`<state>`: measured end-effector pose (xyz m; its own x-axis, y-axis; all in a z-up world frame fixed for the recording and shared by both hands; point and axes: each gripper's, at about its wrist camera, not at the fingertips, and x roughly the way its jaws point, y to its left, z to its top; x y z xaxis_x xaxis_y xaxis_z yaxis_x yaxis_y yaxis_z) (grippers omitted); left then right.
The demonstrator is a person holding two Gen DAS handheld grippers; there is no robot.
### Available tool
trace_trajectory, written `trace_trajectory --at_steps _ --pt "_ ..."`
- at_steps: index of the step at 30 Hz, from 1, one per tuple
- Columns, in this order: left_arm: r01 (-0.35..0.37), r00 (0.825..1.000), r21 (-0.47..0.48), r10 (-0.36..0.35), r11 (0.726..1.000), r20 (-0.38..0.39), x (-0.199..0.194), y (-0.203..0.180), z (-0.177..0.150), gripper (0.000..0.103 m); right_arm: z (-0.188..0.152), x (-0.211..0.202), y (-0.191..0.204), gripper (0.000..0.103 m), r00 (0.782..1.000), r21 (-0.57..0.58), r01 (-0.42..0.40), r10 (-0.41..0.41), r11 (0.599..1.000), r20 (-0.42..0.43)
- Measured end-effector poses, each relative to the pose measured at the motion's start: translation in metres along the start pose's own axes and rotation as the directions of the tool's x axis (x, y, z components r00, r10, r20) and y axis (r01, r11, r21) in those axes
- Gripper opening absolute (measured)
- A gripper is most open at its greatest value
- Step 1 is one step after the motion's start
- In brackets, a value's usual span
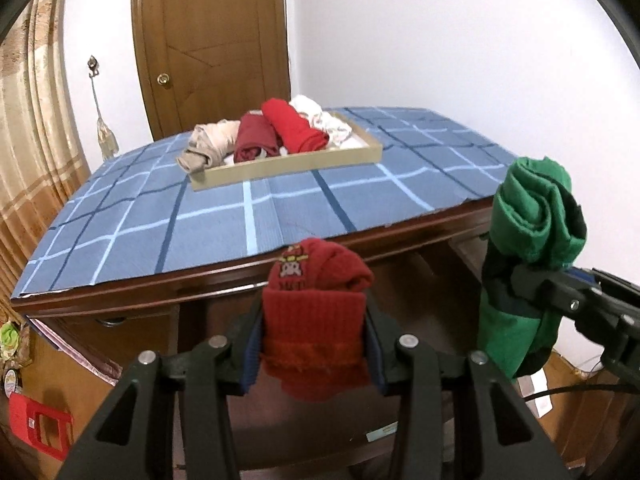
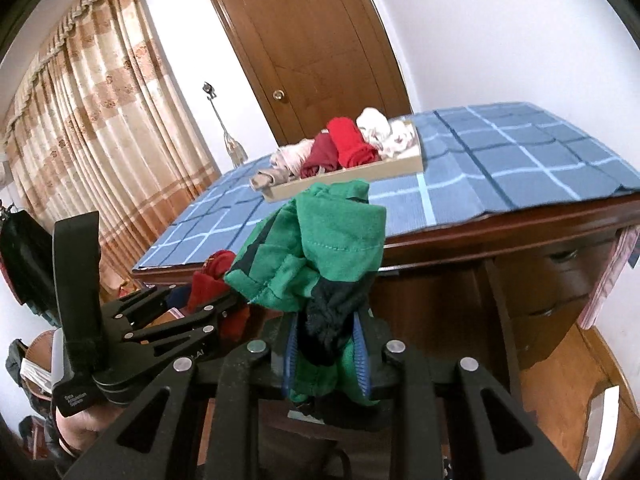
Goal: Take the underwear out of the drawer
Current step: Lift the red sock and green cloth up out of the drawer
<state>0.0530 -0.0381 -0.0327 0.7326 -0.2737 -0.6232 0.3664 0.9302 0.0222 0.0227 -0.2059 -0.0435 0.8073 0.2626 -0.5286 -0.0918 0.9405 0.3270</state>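
A wooden table (image 1: 120,296) under a blue checked cloth (image 1: 280,208) fills the scene. On its far side a shallow tray (image 1: 288,166) holds rolled underwear (image 1: 296,130). Near its front edge, the left hand-held gripper (image 1: 314,344) clamps a red rolled piece (image 1: 316,308). Just to the right, the right hand-held gripper (image 2: 326,356) pinches a green and black rolled piece (image 2: 320,248), both raised before the table.

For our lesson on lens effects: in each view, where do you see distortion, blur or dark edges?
Left wrist view: the table bows outward, black vignette fills the corners, the red bundle is slightly soft. Right wrist view: the door curves, the green bundle is soft.
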Motion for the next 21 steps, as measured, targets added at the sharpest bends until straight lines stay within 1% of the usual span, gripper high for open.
trace_trajectory --at_steps 9,14,17,21 --pt "-0.019 0.997 0.001 0.019 1.000 0.081 -0.022 -0.001 0.010 0.042 0.006 -0.024 0.022 0.026 0.995 -0.078 0.030 -0.023 0.997 0.096" --pt "-0.030 0.994 -0.003 0.031 1.000 0.102 -0.025 0.002 0.016 0.042 0.011 -0.034 0.028 0.026 0.989 -0.105 0.055 -0.039 0.993 0.146" --pt "-0.043 0.992 -0.001 0.043 0.999 0.118 -0.026 0.003 0.021 0.042 0.014 -0.037 0.029 0.026 0.986 -0.112 0.062 -0.044 0.992 0.160" --pt "-0.061 0.989 0.000 0.061 0.998 0.136 -0.026 0.005 0.027 0.042 0.018 -0.042 0.033 0.026 0.978 -0.142 0.100 -0.071 0.985 0.196"
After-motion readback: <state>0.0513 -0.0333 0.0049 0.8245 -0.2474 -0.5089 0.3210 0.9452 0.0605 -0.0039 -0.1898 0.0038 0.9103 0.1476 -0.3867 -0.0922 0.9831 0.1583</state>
